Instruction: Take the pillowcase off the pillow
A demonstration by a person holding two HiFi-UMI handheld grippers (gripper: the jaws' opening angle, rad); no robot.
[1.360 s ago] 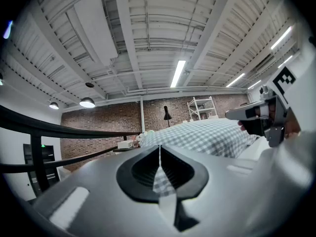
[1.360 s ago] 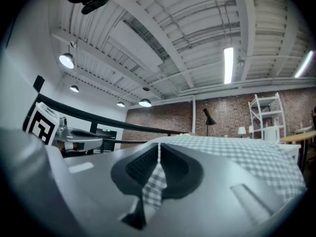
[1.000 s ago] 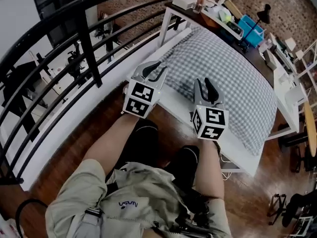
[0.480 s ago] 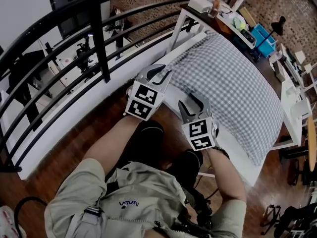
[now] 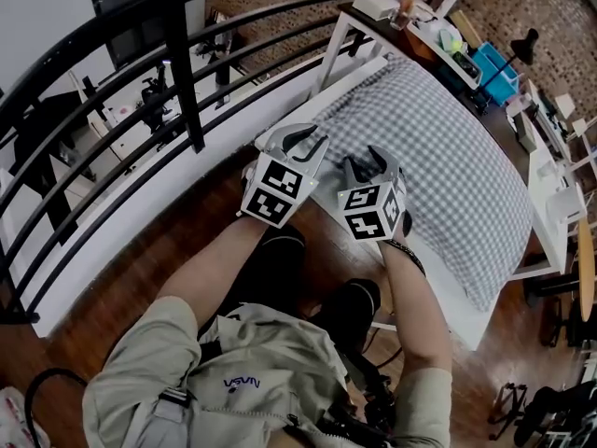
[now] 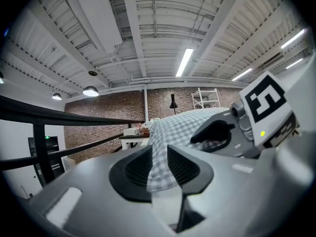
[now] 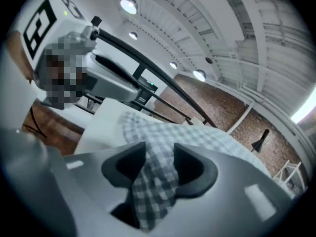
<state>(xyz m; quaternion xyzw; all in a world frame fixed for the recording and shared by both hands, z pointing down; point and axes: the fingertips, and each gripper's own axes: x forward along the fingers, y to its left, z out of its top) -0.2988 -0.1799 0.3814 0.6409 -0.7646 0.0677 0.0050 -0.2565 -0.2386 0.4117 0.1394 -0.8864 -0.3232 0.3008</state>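
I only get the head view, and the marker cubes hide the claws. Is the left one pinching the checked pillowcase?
Observer: Yes. The left gripper view shows the left gripper with its jaws shut on a fold of the checked pillowcase.
Operator: And the other claw?
Observer: The right gripper isn't pinching. Its jaws have just been opening, and they stand apart with the checked pillowcase bunched loosely between them.

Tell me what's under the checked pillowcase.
Under the pillowcase only a white platform shows, along the near edge. Whatever fills it is covered; no pillow can be seen.
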